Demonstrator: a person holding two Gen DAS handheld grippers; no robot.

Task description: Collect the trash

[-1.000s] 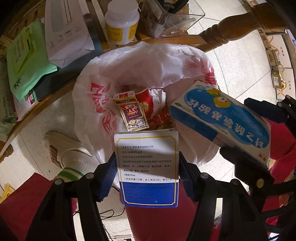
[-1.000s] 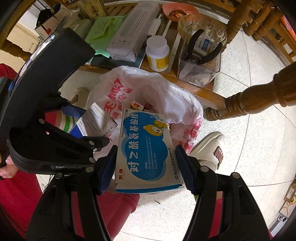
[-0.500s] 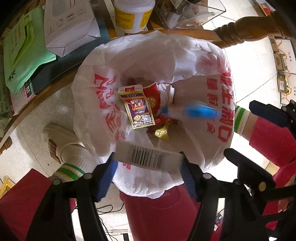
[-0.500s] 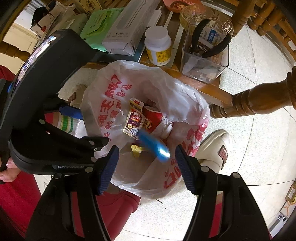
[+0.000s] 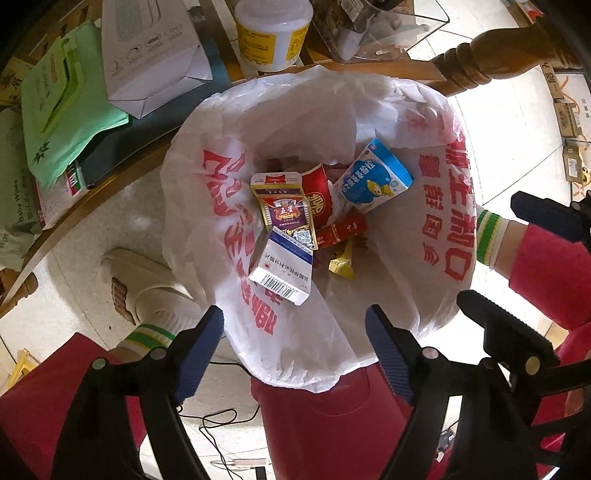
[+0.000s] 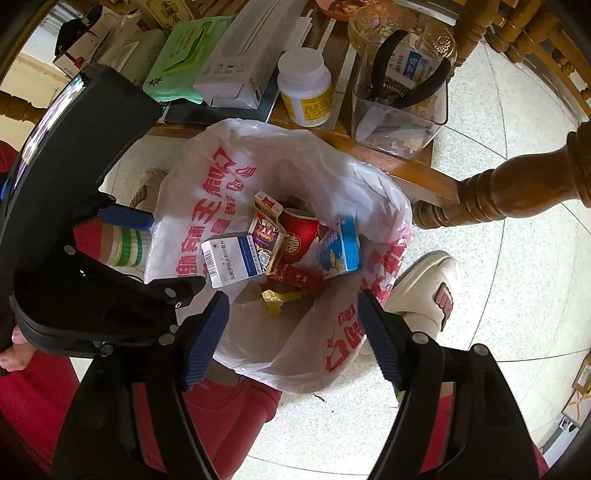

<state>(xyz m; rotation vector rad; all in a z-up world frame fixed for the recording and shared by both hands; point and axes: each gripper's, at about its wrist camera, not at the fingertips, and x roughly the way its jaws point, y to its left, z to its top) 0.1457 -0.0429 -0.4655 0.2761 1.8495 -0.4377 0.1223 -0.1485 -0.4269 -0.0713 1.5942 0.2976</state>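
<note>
On the far left, the bench (image 5: 122, 162) holds a green pack (image 5: 62, 107), a white carton (image 5: 147, 55) and a white bottle (image 5: 273, 33) with a yellow label. A clear tub (image 6: 400, 110) with black pliers (image 6: 410, 79) in it stands further right on the bench.

Just beside the bench edge sits the bag (image 5: 199, 206). It is white plastic with big red writing, and its mouth is wide open. The trash lies at the bottom of it. On the left is a white and blue box (image 5: 282, 267) with a bar code on its end. It leans on a gold and purple box (image 5: 284, 214). Next to that is a red cup (image 5: 319, 199) with a gold sign on it. Below the cup lie a flat red pack (image 5: 341, 230) and a crumpled gold wrapper (image 5: 341, 262). On the right, a light blue box (image 5: 371, 181) with a yellow cartoon on it stands tilted against the bag's side.

The left tongs (image 5: 295, 350) hang over the near rim of the bag. They are spread wide and hold nothing. The right tongs (image 6: 293, 332) hang over the bag too, also spread wide with nothing in them.

A person's feet in cream slippers (image 6: 424, 288) stand on the floor (image 6: 498, 258) on both sides of the bag. A brown wooden leg (image 6: 517, 184) is on the far right.
</note>
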